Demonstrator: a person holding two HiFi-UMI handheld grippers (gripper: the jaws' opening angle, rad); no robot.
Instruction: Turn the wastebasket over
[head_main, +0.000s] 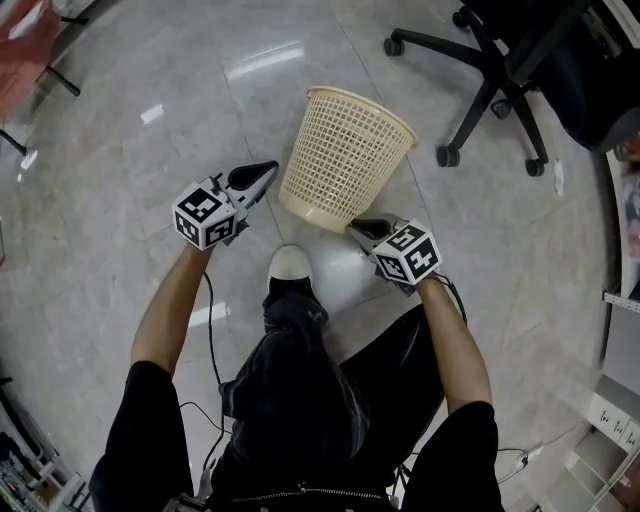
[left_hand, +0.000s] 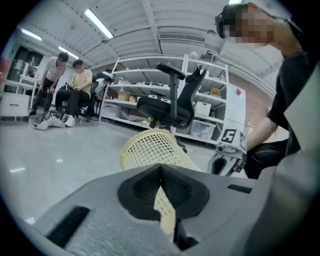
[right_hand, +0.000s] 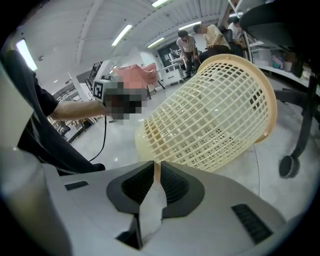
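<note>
The grey floor (head_main: 120, 200) spreads under both tools. A black chair (head_main: 520, 70) stands well beyond the right gripper (head_main: 360, 228), past the basket's far rim. The basket (head_main: 345, 155), of cream mesh, is tipped over at a slant. Its open rim points up and away from both tools, and its base is turned toward the right gripper. That gripper's jaws are pinched on the base edge: in the right gripper view a thin cream sliver shows between the tips, and the mesh wall (right_hand: 210, 120) fills the space just ahead.

The left gripper (head_main: 268, 172) is just to the left of the basket's side, close but apart from it, its jaws pressed together with nothing in them. In the left gripper view the basket (left_hand: 152, 149) lies ahead of the tips. A white shoe toe (head_main: 290, 262) sits on the floor between the two tools, behind their tips.
</note>
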